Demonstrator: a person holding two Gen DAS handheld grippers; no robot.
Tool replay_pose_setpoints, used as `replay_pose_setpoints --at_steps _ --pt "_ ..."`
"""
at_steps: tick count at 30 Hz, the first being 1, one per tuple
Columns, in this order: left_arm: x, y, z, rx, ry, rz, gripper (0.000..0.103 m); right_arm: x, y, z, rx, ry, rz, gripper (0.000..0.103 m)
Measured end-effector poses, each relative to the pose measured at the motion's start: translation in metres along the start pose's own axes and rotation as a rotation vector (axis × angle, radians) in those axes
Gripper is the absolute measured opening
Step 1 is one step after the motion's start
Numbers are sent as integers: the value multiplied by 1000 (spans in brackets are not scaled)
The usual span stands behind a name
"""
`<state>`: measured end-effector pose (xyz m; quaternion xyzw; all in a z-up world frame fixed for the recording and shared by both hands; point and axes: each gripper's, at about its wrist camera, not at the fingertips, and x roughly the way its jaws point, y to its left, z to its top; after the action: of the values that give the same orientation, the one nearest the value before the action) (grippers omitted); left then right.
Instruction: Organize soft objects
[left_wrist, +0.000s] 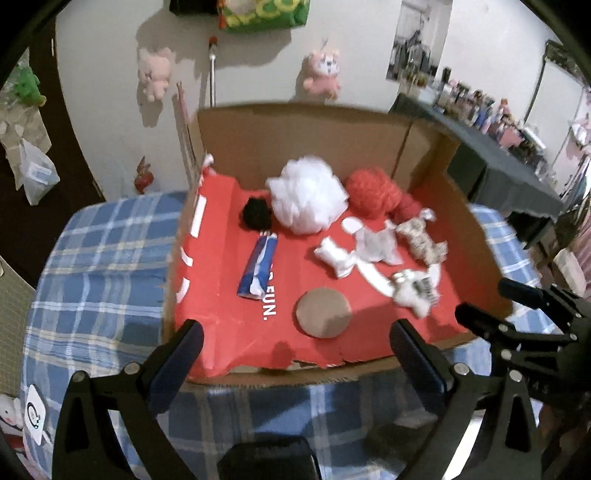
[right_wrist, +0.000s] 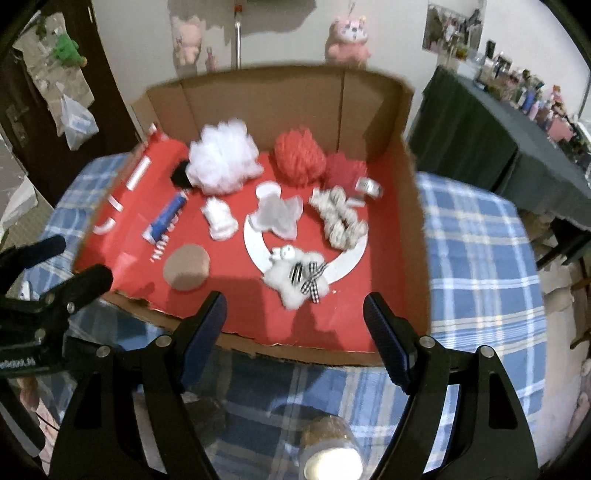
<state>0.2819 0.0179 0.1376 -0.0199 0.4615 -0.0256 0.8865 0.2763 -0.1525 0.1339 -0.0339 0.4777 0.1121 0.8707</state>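
A red-lined cardboard box (left_wrist: 369, 365) (right_wrist: 413, 258) sits on a blue plaid cloth. In it lie a white fluffy puff (left_wrist: 306, 194) (right_wrist: 223, 162), red yarn balls (left_wrist: 373, 194) (right_wrist: 299, 157), a black pompom (left_wrist: 256, 213), a white plush with a checked bow (right_wrist: 297, 277) (left_wrist: 412, 291), a striped yarn skein (right_wrist: 340, 216) (left_wrist: 423, 238), a small white plush (right_wrist: 219, 219) (left_wrist: 334, 256), a grey fabric piece (right_wrist: 277, 214) and a blue tube (left_wrist: 258, 269) (right_wrist: 166, 218). My left gripper (left_wrist: 295, 349) and right gripper (right_wrist: 295, 319) are both open and empty at the box's near edge.
A round cardboard disc (left_wrist: 323, 314) (right_wrist: 186, 267) lies on the red floor near the front. The box's back flap (left_wrist: 295, 140) stands upright. A dark table (right_wrist: 498, 147) with bottles is at the right. Plush toys hang on the wall (left_wrist: 321, 70).
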Motion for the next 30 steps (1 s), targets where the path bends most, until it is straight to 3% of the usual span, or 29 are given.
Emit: replay_pose_setpoints --at_steps 6,10,15,19,22,30 --pt "-63 -7 -12 20 -136 -21 103 -74 8 -14 -12 -151 16 76" --pt "-105 -6 -32 15 -236 -68 103 -120 18 -42 -41 -268 26 95" --pt "-147 -3 -75 1 -359 -101 103 -152 29 -93 -69 -364 6 97" --pt "-164 -4 -118 4 -429 -111 103 -153 34 -139 -56 -420 -45 98" --pt "-164 -5 -147 7 -462 -82 103 -142 35 -164 -52 -405 -47 98" --pt "-114 -11 -195 31 -384 -58 103 -91 37 -208 -28 -354 -102 98"
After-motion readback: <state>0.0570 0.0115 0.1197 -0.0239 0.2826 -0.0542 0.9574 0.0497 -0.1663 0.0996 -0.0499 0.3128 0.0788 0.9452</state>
